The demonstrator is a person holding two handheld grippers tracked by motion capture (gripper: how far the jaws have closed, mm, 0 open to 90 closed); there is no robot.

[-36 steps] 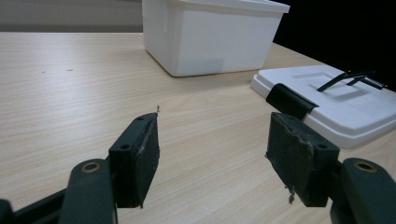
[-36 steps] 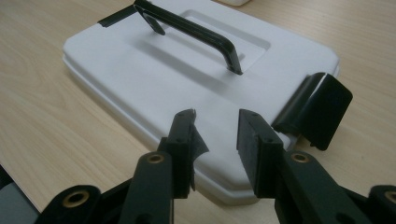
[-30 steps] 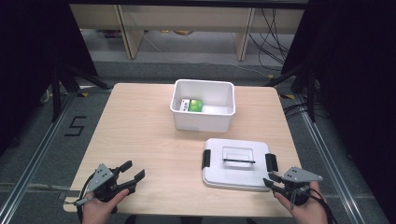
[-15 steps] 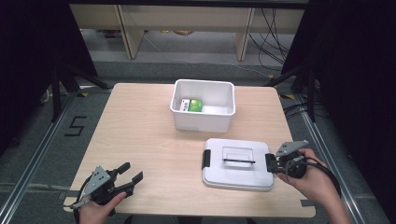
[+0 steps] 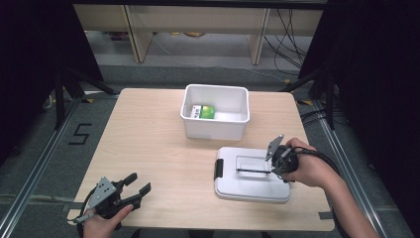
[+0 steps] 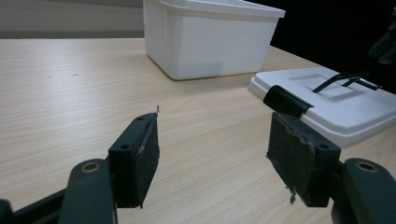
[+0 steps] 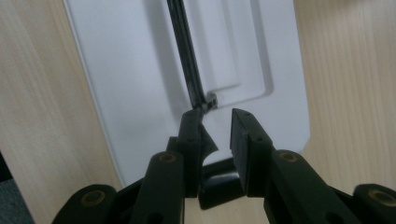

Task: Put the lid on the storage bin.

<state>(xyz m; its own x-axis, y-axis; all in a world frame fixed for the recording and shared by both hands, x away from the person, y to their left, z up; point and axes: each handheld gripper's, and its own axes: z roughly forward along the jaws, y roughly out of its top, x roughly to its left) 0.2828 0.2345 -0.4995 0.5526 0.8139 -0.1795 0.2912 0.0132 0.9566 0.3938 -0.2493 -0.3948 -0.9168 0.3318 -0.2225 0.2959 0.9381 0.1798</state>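
The right tool [image 5: 275,159] hangs over the right end of the white lid [image 5: 247,186], tilted downward, with the hand [image 5: 304,167] wrapped around its body and the forearm running off toward the bottom right corner of the high view. In the right gripper view its jaws stand at a narrow gap with nothing between the pads [image 7: 243,133]; they have just been closing, and their tips point at the end of the lid's black handle [image 7: 186,56], close to it without gripping it. The lid lies flat on the surface [image 5: 148,144], near its front right corner, with a black latch [image 5: 218,169] on its left edge.

The left tool [image 5: 132,188] sits low at the front left of the surface, held level in the left hand [image 5: 101,223], jaws wide and empty; its pads [image 6: 140,158] face the lid and the box across bare wood.

Just behind the lid, well apart from both tools, stands an open white box [image 5: 216,118]. Inside it lies a small packet [image 5: 204,112], green with a white end; any print on it is too small to read. On the floor left of the surface a figure 5 [image 5: 79,134] is marked out in dark tape.
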